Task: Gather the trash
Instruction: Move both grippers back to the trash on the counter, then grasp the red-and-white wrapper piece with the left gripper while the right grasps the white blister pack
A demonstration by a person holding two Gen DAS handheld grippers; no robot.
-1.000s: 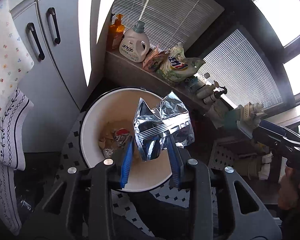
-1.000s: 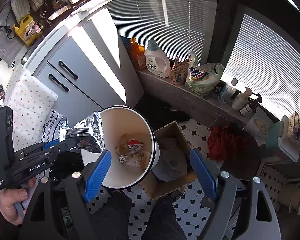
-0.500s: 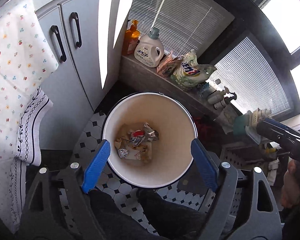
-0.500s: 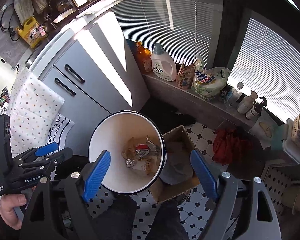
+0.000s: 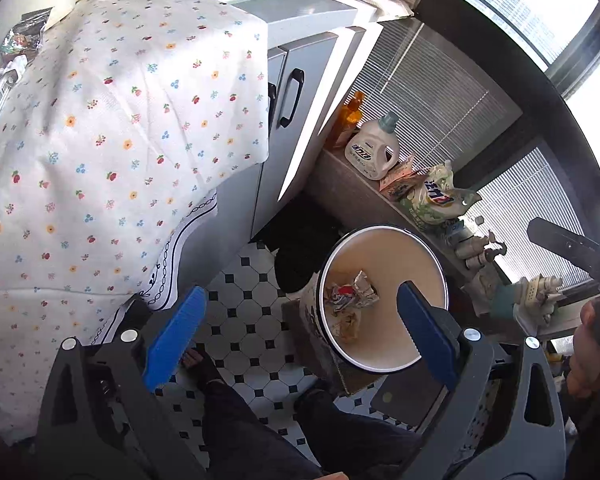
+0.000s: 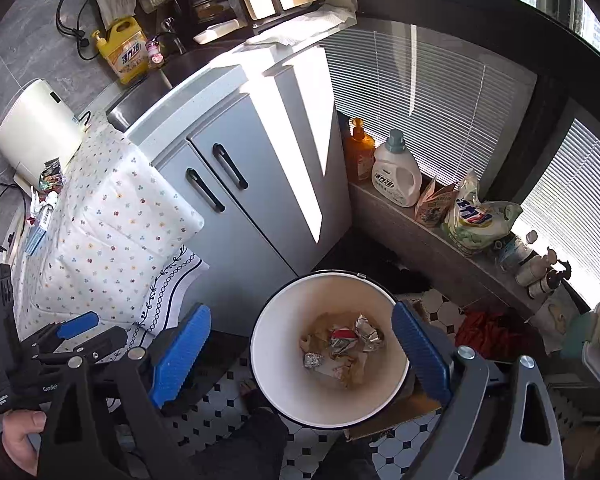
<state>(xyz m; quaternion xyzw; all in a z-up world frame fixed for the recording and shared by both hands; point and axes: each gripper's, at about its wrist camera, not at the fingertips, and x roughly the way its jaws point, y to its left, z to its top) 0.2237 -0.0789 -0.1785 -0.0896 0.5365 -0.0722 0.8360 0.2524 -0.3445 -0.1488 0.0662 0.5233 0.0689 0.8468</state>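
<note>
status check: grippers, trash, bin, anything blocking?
Left gripper jaws just opened wide, empty. Right gripper open, empty. Foil wrapper lies in the white bin with other scraps. Nothing blocking the bin mouth.

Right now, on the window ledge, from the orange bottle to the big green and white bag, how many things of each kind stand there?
Bottles: 2 (orange bottle, white detergent jug)
Bags: 2 (small pouch, green and white bag)
Total: 4
</note>
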